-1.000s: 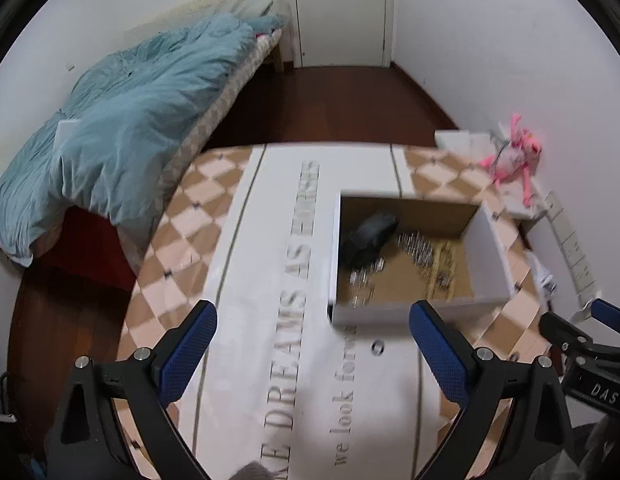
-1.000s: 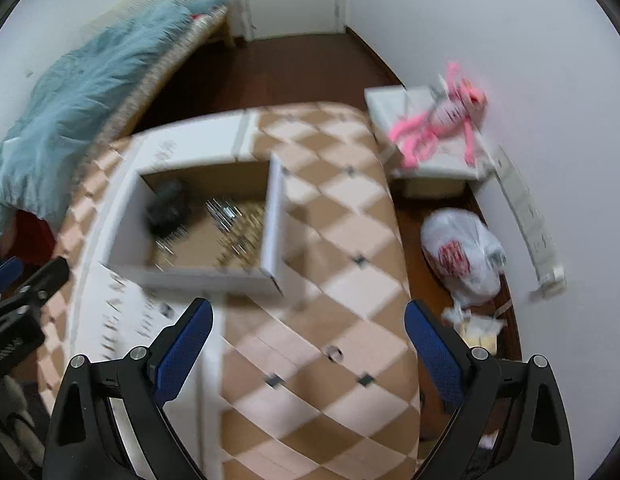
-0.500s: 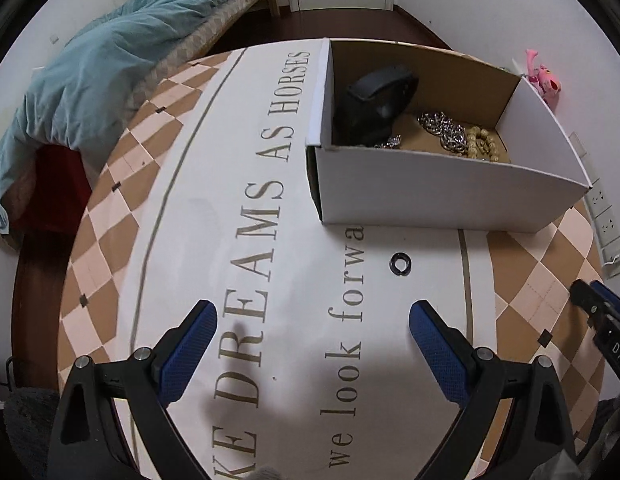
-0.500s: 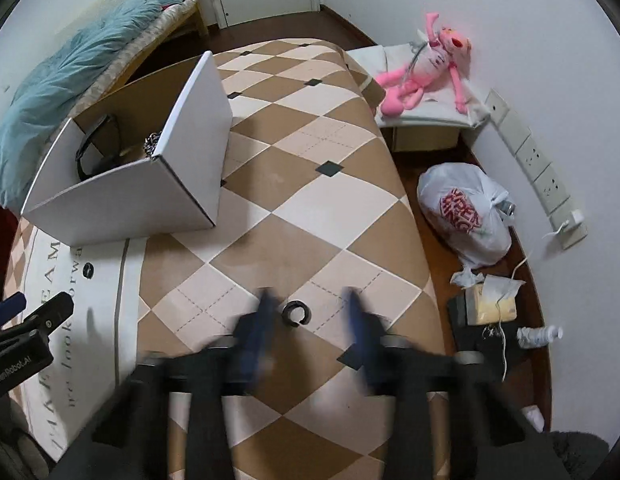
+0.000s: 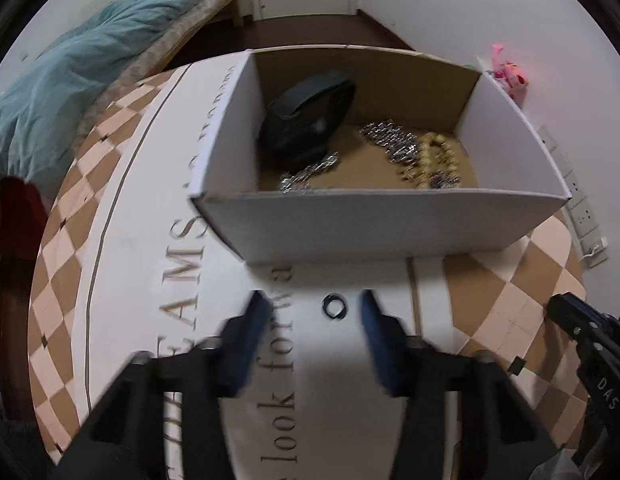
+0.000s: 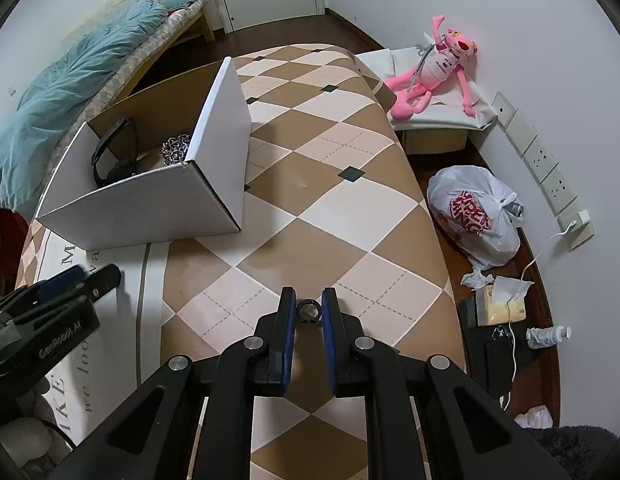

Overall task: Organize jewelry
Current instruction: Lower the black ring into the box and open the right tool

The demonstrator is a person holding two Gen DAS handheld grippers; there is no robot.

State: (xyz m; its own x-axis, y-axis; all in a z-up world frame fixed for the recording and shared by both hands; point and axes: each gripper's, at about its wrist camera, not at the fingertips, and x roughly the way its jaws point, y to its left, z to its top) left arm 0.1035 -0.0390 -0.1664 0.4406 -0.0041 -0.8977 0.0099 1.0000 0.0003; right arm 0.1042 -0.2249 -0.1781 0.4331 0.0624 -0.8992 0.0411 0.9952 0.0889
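Note:
A white cardboard box (image 5: 389, 228) stands on the patterned tablecloth and holds a black band (image 5: 310, 120), silver chains (image 5: 389, 142) and a beaded piece (image 5: 433, 156). A small black ring (image 5: 334, 306) lies on the cloth just in front of the box, between the half-closed, blurred fingers of my left gripper (image 5: 311, 312). My right gripper (image 6: 308, 312) is shut on a second black ring (image 6: 308, 312) on the checkered cloth, to the right of the box (image 6: 150, 200). The left gripper shows at the left edge of the right wrist view (image 6: 76, 278).
A bed with a teal blanket (image 6: 70, 80) lies at the left. A pink plush toy (image 6: 433, 68) on a low white box, a plastic bag (image 6: 473, 216) and small clutter sit on the floor right of the table. The table edge curves close on the right.
Both grippers came down toward the table. The right fingers closed around a ring. The left moved nearer the box and its fingers are closing around the other ring.

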